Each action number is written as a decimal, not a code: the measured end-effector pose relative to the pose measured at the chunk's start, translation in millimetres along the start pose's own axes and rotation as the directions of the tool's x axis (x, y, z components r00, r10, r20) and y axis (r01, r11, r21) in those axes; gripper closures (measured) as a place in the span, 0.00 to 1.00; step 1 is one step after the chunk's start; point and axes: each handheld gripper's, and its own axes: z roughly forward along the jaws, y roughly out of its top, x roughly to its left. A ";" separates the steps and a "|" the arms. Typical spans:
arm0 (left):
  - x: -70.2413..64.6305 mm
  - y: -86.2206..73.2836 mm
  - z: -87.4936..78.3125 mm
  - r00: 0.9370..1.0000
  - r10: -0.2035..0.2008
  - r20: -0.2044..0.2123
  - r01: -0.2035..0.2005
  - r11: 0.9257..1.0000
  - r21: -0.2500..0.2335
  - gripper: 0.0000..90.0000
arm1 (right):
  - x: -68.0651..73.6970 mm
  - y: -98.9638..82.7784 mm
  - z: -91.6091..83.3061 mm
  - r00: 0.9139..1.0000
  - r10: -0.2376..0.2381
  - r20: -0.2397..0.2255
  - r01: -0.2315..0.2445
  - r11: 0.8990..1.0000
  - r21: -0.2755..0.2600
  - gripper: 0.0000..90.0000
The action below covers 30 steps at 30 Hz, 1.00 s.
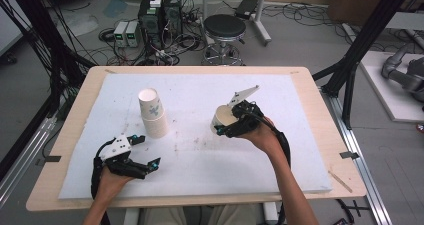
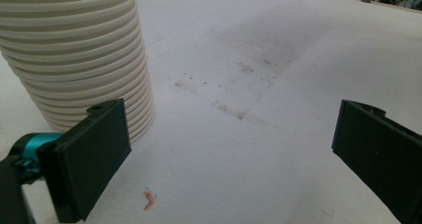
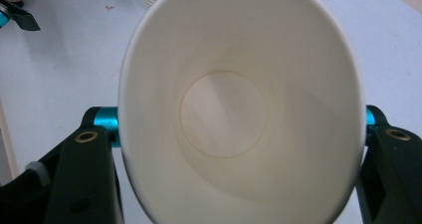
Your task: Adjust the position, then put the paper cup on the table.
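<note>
High view: the right gripper (image 1: 226,126) holds a paper cup (image 1: 221,118) tipped on its side above the white tabletop (image 1: 280,150), mouth toward the person. The left gripper (image 1: 146,152) hovers low beside the cup stack (image 1: 152,113).

Left gripper view: its fingers (image 2: 87,157) are spread wide, holding nothing.

Right gripper view: fingers (image 3: 84,179) clamp the cup's (image 3: 224,114) sides.

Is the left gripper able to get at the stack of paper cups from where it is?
Probably yes: the left gripper is open, beside the stack of paper cups, with bare white mat between them.
</note>
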 end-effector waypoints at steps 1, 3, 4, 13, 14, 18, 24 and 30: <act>0.2 -0.1 0.1 1.000 -0.008 0.000 0.008 1.000 0.000 0.02 | -0.4 0.2 0.1 1.000 0.004 0.003 -0.004 1.000 0.004 0.37; 1.4 -0.2 0.2 1.000 -0.020 0.000 0.020 1.000 0.002 0.02 | -1.4 0.5 0.3 1.000 0.001 0.008 -0.001 1.000 0.007 0.37; 1.8 -0.2 0.3 1.000 -0.023 0.000 0.023 1.000 0.003 0.02 | -1.4 0.5 0.3 1.000 0.001 0.008 -0.001 1.000 0.007 0.37; 2.2 -0.1 0.5 1.000 -0.025 0.002 0.025 1.000 0.004 0.02 | -3.3 0.7 -0.1 1.000 0.014 0.013 -0.014 1.000 0.011 0.37; 2.4 -0.2 0.1 1.000 -0.026 0.000 0.026 1.000 0.003 0.02 | -3.3 0.7 0.2 1.000 0.015 0.012 -0.016 1.000 0.012 0.37; 2.5 -0.4 -0.1 1.000 -0.031 0.004 0.031 1.000 -0.002 0.02 | -3.4 0.8 0.6 1.000 0.019 0.010 -0.019 1.000 0.015 0.37; 2.1 -0.4 0.0 1.000 -0.028 0.003 0.028 1.000 -0.001 0.02 | -5.3 1.4 3.8 1.000 0.026 0.014 -0.026 0.999 0.024 0.37; 2.1 -0.6 -0.5 1.000 -0.025 0.003 0.025 1.000 -0.005 0.02 | -8.1 4.5 13.2 0.999 0.032 0.028 -0.034 0.998 0.055 0.37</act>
